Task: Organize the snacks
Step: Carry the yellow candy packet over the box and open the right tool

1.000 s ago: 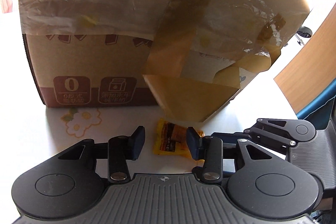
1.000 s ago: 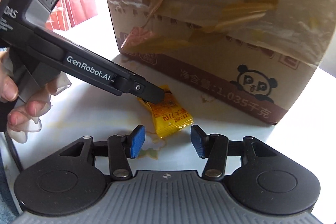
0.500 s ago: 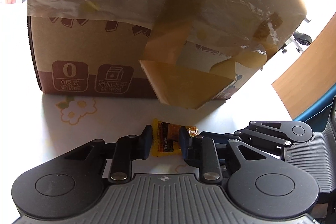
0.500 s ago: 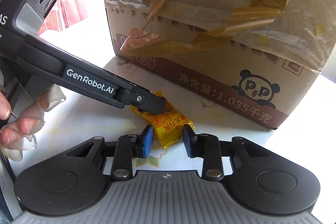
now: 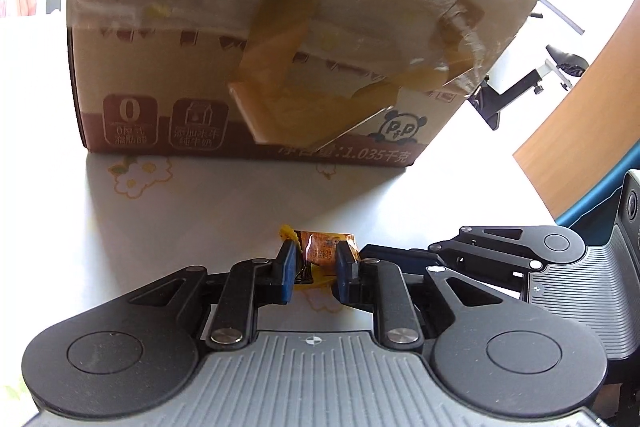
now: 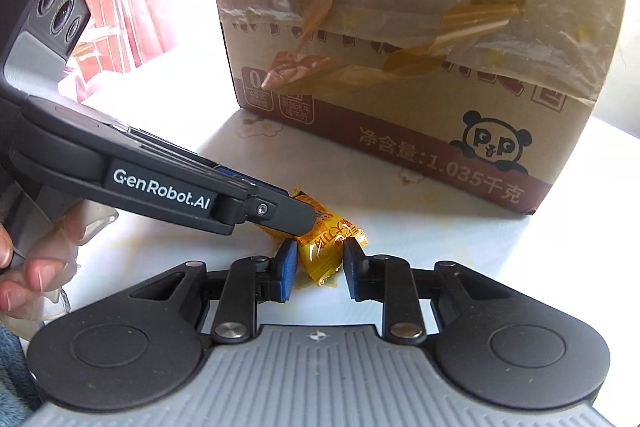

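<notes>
Yellow snack packet [image 5: 320, 259] on white tablecloth [image 5: 192, 223], pinched by left gripper [image 5: 316, 269]; right gripper [image 6: 320, 269] slightly parted around its other end, before cardboard box [image 6: 420, 39].

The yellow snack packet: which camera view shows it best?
The right wrist view. There the yellow snack packet lies in good light with its printed face readable, though the left gripper covers one end. In the left wrist view the packet is mostly hidden between the jaws, dark and crumpled.
</notes>
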The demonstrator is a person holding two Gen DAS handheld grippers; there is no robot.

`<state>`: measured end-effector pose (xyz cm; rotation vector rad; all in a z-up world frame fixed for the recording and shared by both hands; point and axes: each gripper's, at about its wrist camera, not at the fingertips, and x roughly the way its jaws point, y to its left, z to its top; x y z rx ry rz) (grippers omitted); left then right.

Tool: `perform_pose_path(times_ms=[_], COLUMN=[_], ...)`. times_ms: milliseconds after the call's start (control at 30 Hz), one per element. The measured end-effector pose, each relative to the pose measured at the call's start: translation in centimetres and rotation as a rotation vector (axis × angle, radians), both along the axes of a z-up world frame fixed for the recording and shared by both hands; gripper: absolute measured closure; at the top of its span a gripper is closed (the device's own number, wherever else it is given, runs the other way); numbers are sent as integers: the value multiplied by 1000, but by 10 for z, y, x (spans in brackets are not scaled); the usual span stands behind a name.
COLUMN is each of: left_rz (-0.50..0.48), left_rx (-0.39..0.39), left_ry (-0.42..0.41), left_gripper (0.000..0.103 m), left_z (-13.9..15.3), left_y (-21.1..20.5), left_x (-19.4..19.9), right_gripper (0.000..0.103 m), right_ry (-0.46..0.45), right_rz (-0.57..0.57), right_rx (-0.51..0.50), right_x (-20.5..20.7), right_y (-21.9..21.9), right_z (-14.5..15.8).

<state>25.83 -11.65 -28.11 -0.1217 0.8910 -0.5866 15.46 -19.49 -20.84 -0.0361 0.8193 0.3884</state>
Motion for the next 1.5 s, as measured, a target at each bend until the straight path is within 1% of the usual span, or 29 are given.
perform_pose_path(times_ms=[167, 400, 533, 600, 767, 900, 967, 1033, 1067, 1100, 1133, 1200, 1233, 1300, 1333, 1400, 1433, 1467, 1500], left_rz=[13, 30, 35, 33, 37, 50, 63, 79, 77, 66, 71, 91, 114, 166, 189, 227, 234, 239, 244], left_rx=[-34, -76, -99, -118, -162, -182, -184, -184, -196, -219, -215, -163, -145, -129, -123, -102, -98, -97, -91], left_ry=[-73, -211, -285, -319, -377, -414, -422, -418, -409, -388, -375, -365, -346, -303, -295, -302, -312, -321, -329], left_gripper=[81, 81, 81, 81, 81, 81, 81, 81, 82, 81, 81, 81, 81, 81, 81, 80, 72, 59, 54], left_z=[26, 80, 115, 128, 153, 174, 183, 190, 192, 194, 194, 192, 189, 182, 181, 184, 187, 190, 192], left_y=[8, 10, 24, 27, 33, 39, 43, 47, 50, 51, 50, 47, 48, 55, 59, 68, 77, 80, 82], left_x=[-11, -17, -23, -23, -16, -6, 6, 16, 23, 31, 38, 54, 63, 76, 82, 80, 78, 75, 73], right_gripper=[78, 78, 78, 78, 78, 78, 78, 78, 78, 83, 93, 93, 93, 93, 93, 92, 91, 89, 81], right_ry=[-64, -211, -284, -323, -400, -450, -461, -465, -464, -459, -453, -422, -398, -350, -340, -318, -310, -309, -306], right_rz=[-3, 26, 29, 35, 49, 64, 74, 85, 90, 94, 109, 111, 109, 89, 77, 37, 10, -9, -20], right_rx=[-4, -40, -42, -52, -81, -104, -100, -96, -95, -91, -74, -55, -56, -91, -103, -110, -100, -77, -56], right_x=[-6, -10, -7, -6, 2, 17, 30, 46, 53, 64, 72, 92, 103, 124, 130, 137, 138, 138, 136], right_y=[1, 1, 2, 4, 8, 12, 12, 14, 15, 17, 18, 21, 25, 33, 35, 32, 27, 22, 17], right_z=[19, 69, 97, 112, 142, 161, 168, 172, 174, 176, 177, 179, 178, 172, 170, 168, 169, 171, 172])
